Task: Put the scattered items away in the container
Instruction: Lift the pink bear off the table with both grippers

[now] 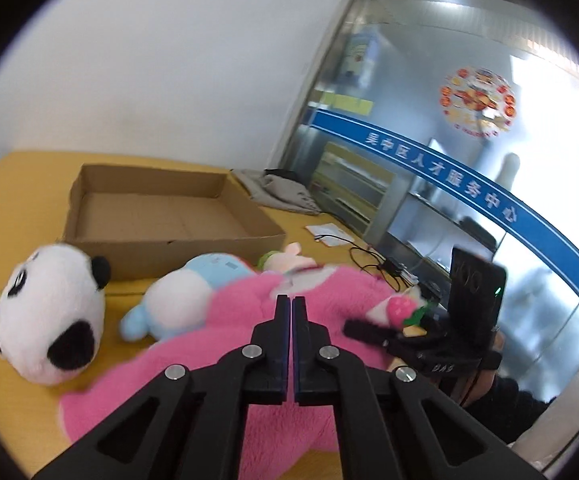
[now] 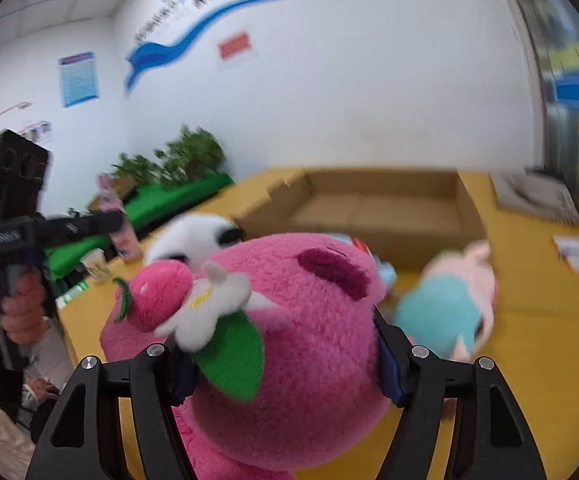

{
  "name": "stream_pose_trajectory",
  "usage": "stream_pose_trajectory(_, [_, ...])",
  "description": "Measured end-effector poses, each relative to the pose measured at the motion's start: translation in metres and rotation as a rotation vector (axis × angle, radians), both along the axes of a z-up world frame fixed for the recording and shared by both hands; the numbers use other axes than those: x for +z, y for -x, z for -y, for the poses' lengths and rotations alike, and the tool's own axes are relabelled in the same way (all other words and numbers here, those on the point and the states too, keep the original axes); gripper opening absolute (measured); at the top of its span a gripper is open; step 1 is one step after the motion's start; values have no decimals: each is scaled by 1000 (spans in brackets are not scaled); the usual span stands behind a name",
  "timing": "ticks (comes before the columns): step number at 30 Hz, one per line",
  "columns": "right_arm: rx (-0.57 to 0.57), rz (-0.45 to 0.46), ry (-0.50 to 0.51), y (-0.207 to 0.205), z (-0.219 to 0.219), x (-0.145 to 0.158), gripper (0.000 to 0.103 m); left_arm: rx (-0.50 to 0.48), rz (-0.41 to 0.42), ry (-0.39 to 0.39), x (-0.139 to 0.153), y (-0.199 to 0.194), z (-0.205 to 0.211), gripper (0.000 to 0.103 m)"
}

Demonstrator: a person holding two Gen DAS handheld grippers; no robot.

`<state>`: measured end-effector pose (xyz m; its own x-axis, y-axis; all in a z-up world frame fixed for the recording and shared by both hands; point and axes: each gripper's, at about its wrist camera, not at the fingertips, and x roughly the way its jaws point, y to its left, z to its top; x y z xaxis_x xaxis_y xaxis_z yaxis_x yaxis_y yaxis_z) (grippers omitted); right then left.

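Note:
My right gripper (image 2: 285, 360) is shut on the head of a big pink plush toy (image 2: 309, 340), one pad on each side. The toy bears a strawberry and a flower. In the left wrist view this toy (image 1: 217, 344) sprawls below my left gripper (image 1: 291, 300), whose fingers are pressed together with nothing visible between them. From the right wrist view the left gripper (image 2: 117, 220) hangs apart from the plush. An open, empty cardboard box (image 1: 169, 256) stands behind. In front of it lie a panda plush (image 1: 49, 312) and a blue-and-white plush (image 1: 181, 296).
A small pink-and-green toy (image 1: 285, 258) lies by the box corner. Grey cloth (image 1: 277, 192), papers (image 1: 329, 234) and a black cable (image 1: 373, 264) are at the table's right. A green mat (image 2: 169, 200) with plants (image 2: 185, 156) borders the left. A person's hand (image 2: 21, 312) holds the left gripper.

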<state>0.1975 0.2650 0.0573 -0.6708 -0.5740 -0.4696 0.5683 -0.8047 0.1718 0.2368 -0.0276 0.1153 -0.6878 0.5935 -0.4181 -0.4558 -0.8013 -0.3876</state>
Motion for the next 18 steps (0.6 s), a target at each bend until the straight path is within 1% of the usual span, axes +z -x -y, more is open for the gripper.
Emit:
stream_pose_trajectory(1, [-18, 31, 16, 1, -6, -10, 75, 15, 20, -12, -6, -2, 8, 5])
stream_pose_trajectory(2, [-18, 64, 52, 0, -15, -18, 76, 28, 46, -22, -14, -5, 17, 20])
stream_pose_trajectory(3, [-20, 77, 63, -3, -20, -23, 78, 40, 77, -29, -23, -10, 26, 35])
stream_pose_trajectory(4, [-23, 87, 60, -7, -23, -27, 80, 55, 106, -33, -31, -14, 34, 75])
stream_pose_trajectory(5, [-22, 105, 55, -9, -25, -31, 84, 77, 135, -35, -40, -19, 40, 95])
stream_pose_trajectory(6, [-23, 115, 51, -11, -26, -35, 87, 88, 168, -42, -49, -23, 45, 95])
stream_pose_trajectory(8, [-26, 136, 44, -12, -30, -41, 93, 61, 241, -49, -67, -27, 47, 95])
stream_pose_trajectory(10, [-43, 143, 49, -10, -34, -46, 94, 46, 289, -45, -79, -27, 44, 95])
stream_pose_trajectory(13, [-61, 162, 102, -6, -40, -48, 103, 12, 358, -72, -96, -15, 34, 96])
stream_pose_trajectory(15, [-59, 183, 102, -2, -40, -53, 103, 10, 431, -83, -110, -2, 25, 96])
stream_pose_trajectory(16, [-51, 197, 103, 0, -40, -56, 103, 17, 448, -73, -115, 3, 21, 96])
stream_pose_trajectory(18, [-29, 230, 110, 1, -39, -62, 103, 42, 417, -26, -116, 7, 14, 96])
